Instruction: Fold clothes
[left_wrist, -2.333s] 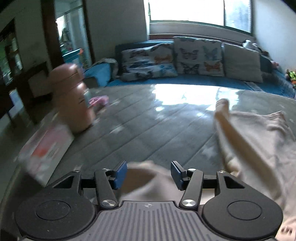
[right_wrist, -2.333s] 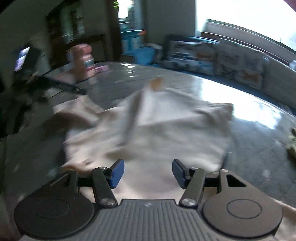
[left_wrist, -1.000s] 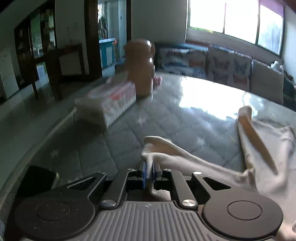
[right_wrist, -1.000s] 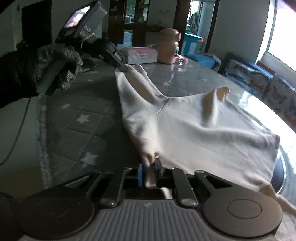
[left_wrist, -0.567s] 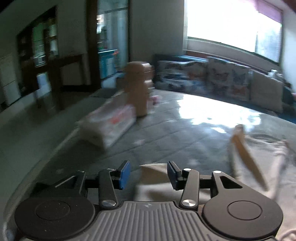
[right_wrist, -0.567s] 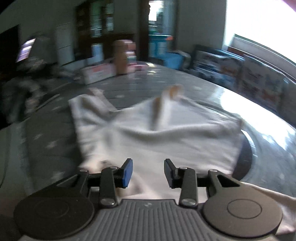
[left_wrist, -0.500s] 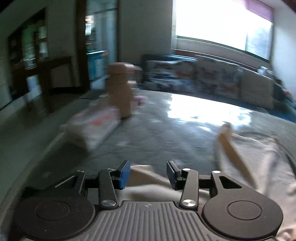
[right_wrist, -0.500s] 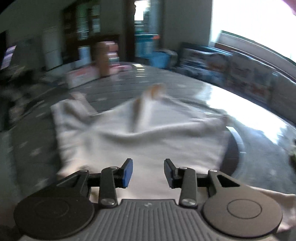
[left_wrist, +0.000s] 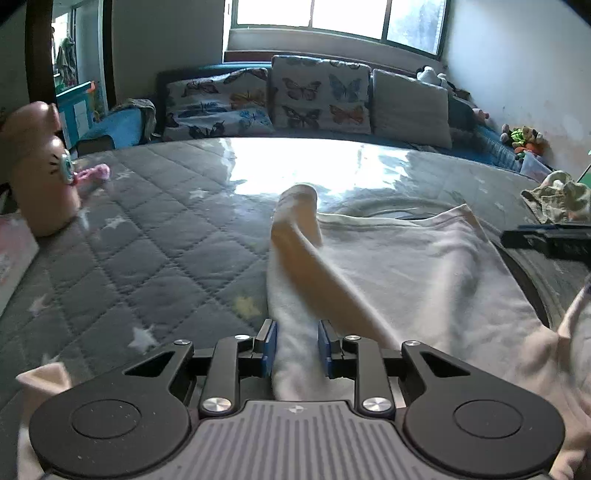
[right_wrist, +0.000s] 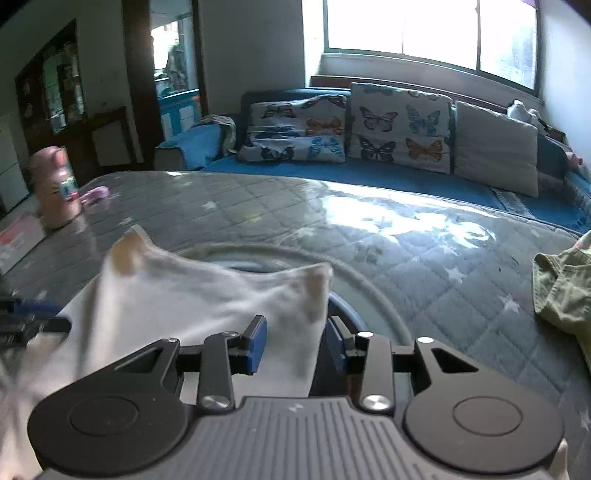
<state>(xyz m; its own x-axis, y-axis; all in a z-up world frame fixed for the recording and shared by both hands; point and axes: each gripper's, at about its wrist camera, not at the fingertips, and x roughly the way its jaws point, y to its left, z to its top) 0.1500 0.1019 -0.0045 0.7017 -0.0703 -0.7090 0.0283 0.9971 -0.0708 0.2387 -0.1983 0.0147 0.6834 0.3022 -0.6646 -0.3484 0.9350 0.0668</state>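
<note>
The left hand-held gripper (left_wrist: 296, 345) has its blue pads on both sides of a raised fold of the cream garment (left_wrist: 406, 273); its jaws have just been closing, yet small gaps remain, so it stands open around the cloth. The right hand-held gripper (right_wrist: 295, 343) is also open, with a corner of the same garment between its pads. One second ago both were pinched shut on the cloth edge. The garment lies spread on the grey quilted desk (left_wrist: 155, 236), now more in front of the left camera than before. At the left stand a pink bottle (left_wrist: 40, 177) and a white packet (right_wrist: 18, 236); its writing is too blurred to read. An olive cloth (right_wrist: 561, 291) lies at the right, and a blue sofa (right_wrist: 369, 173) with butterfly cushions (left_wrist: 317, 96) is behind
</note>
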